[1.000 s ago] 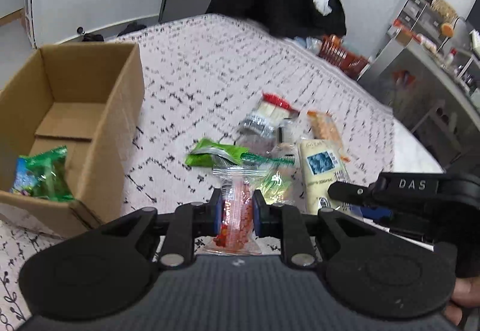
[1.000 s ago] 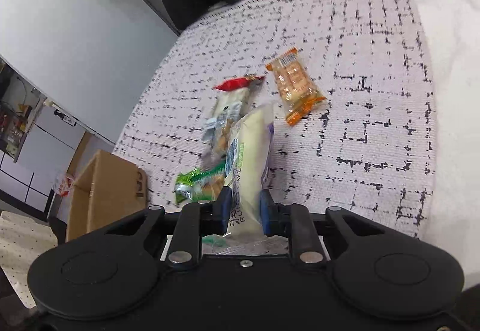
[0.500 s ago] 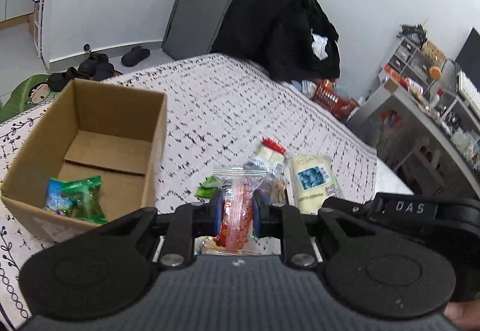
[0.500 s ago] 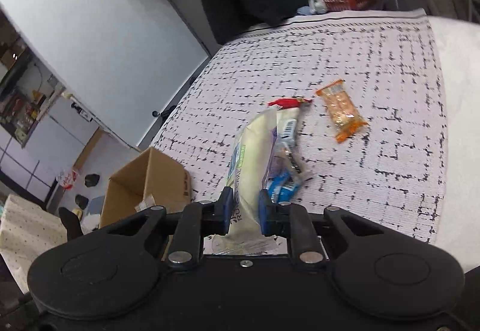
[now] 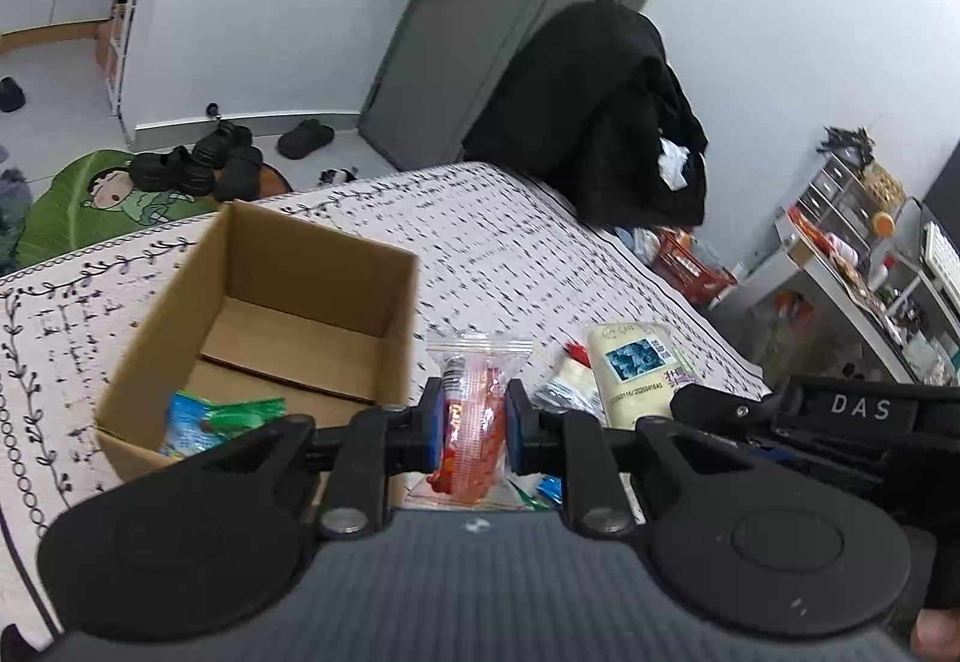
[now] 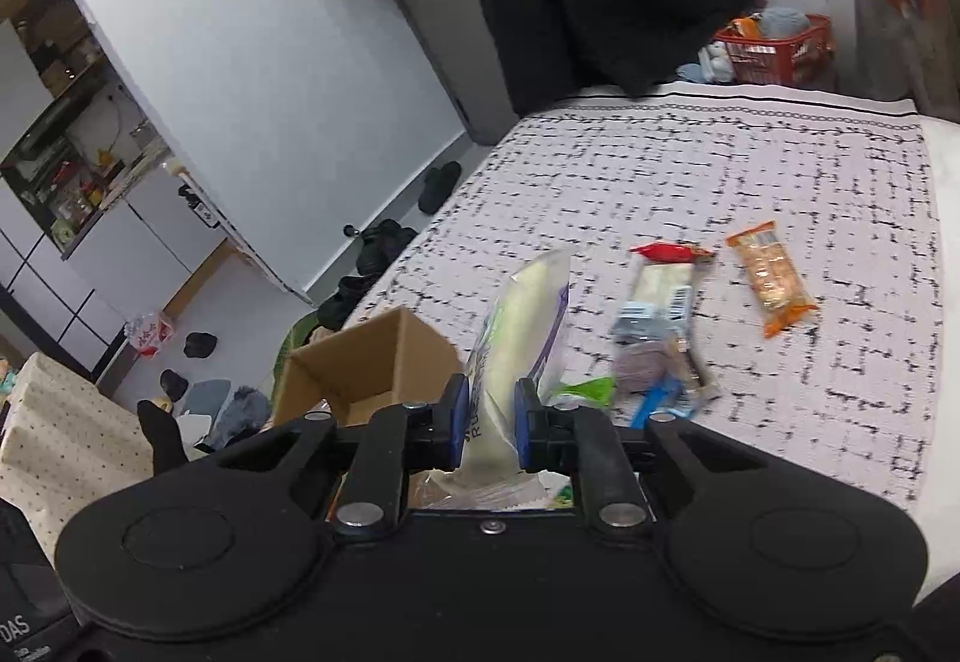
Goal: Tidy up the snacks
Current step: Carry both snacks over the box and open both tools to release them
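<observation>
Left wrist view. The left gripper (image 5: 474, 419) has its jaws pinching a clear packet of red snack (image 5: 477, 410), which stands upright between the blue pads with its crimped top pointing away from the camera. The cardboard box (image 5: 384, 314) sits on the bed (image 5: 510, 236), open side up, ahead and to the left of the jaws; its near right corner lies just beside the packet. A green and blue packet (image 5: 210, 419) already lies in the near part of the box. To the right, the right gripper (image 5: 720, 410) comes in holding a pale cream packet (image 5: 636, 371). Of the two, the left gripper looks the nearer to the box, so its packet probably has only a short way to go, leftward and forward over the box wall.

Right wrist view. The right gripper (image 6: 489, 425) has its jaws pinching the pale cream packet (image 6: 522, 338) by its near end; the packet's long axis runs away from the camera, tilted up and a little right. The cardboard box (image 6: 360, 362) lies ahead and to the left of these jaws, with its open top partly hidden behind the gripper. Three more snacks are on the bed to the right: a white packet with a red end (image 6: 660, 278), an orange packet (image 6: 771, 281) farther right, and a small heap of wrappers (image 6: 654, 368) nearer.
</observation>
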`<state>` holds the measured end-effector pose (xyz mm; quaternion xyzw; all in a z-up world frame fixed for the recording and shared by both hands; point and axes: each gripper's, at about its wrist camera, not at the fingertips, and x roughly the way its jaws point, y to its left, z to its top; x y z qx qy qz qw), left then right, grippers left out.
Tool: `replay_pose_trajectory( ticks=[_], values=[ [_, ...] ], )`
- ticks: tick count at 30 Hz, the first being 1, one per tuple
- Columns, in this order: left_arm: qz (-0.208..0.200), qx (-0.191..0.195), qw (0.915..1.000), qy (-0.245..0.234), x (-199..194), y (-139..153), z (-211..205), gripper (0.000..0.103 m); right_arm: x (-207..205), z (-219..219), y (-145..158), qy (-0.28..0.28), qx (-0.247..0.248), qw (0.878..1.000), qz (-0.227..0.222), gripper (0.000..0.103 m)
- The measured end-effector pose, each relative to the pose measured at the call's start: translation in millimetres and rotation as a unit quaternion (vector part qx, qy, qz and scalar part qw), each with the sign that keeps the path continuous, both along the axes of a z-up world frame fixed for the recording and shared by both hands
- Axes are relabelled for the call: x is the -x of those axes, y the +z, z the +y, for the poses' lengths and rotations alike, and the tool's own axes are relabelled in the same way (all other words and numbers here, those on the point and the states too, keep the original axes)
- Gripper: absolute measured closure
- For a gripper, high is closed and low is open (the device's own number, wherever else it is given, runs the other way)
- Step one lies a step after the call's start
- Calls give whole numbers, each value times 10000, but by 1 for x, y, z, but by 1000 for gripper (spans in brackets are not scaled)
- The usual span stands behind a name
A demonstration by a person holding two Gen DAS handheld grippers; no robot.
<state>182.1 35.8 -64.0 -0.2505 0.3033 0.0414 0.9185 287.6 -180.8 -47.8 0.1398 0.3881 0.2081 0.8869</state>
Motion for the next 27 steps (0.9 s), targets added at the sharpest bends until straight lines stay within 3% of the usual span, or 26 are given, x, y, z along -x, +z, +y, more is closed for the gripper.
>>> replay_pose_trajectory(
  ticks=[23,25,27],
  values=[
    [229,399,9971,611,0,-24,76,84,-5,96,-15,788,-156,9967,58,89],
    [265,411,9966,666,0,-26,80,84,-8,101,-21,873,-267,9954,302,82],
    [316,410,9960,726,-2,-29,82,84,-11,101,-27,809,-296,9952,462,69]
  ],
)
